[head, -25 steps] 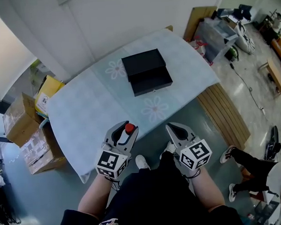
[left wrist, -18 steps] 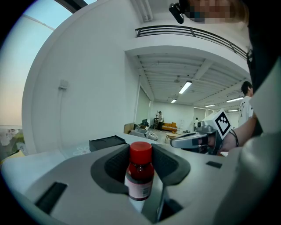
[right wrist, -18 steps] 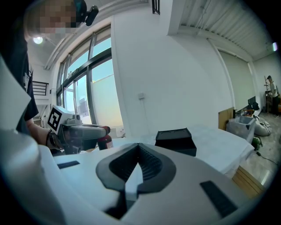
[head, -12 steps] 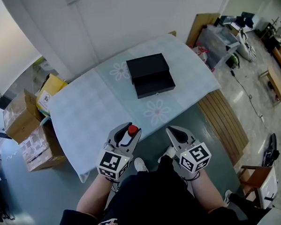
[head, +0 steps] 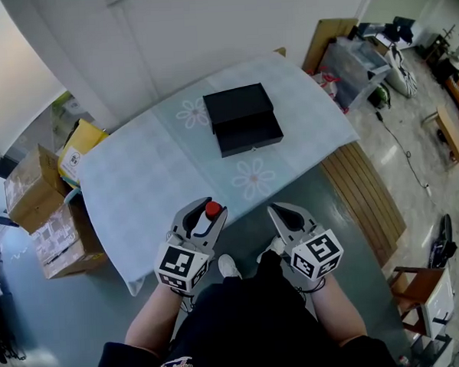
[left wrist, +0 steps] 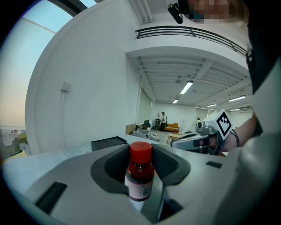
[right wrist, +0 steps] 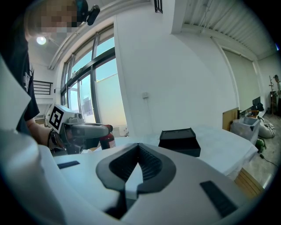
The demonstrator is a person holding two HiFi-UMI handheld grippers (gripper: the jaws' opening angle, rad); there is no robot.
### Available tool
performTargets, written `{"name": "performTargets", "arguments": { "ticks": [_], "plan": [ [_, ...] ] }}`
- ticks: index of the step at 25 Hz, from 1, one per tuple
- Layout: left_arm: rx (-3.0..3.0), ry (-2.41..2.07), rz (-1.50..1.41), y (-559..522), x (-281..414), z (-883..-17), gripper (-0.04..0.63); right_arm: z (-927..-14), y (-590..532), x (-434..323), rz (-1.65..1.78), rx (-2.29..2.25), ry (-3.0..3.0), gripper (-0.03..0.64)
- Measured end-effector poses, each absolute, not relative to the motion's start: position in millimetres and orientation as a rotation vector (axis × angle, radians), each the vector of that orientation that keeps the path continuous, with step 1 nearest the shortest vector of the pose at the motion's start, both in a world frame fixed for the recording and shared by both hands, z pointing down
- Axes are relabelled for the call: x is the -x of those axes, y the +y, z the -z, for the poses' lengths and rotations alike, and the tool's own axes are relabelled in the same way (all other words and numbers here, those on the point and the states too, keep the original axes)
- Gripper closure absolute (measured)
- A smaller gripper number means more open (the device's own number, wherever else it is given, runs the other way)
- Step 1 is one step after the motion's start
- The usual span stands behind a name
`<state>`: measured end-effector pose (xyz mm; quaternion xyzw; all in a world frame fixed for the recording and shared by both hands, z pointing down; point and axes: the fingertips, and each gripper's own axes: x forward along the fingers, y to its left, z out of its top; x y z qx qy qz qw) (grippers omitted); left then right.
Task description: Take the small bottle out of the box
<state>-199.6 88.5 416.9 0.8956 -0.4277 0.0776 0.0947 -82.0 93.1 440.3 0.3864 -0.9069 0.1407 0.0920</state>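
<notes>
Two hand-held grippers are shown side by side in front of the near edge of a table covered with a pale blue flowered cloth (head: 148, 175). The left gripper (head: 205, 208) is closed on a small dark red bottle with a red screw cap and a pale label (left wrist: 140, 174); the bottle stands upright between the grey ribbed pads, with its cap rising above them. The bottle is thus held outside the black rectangular box (head: 241, 118), which lies on the far half of the table, well apart from both grippers. In the head view the box appears as two stepped black parts touching one another, the nearer part lying lower. The right gripper (head: 279, 213) is seen with its jaws brought together, pad against pad, and nothing is held between them. A marker cube is carried on each gripper, close to the person's hands. Brown cardboard cartons (head: 40, 204) are stacked on the floor to the left of the table, and a slatted wooden platform (head: 365, 187) lies to its right.
</notes>
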Motion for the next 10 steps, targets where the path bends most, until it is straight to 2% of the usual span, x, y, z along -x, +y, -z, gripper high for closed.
{"name": "performTargets", "arguments": {
  "ticks": [10],
  "plan": [
    [-2.66,-1.258,-0.228,87.9,192.0,-415.0,0.425,-433.8,93.6,74.3,-0.402,-1.17,-2.697,0.598]
  ]
}}
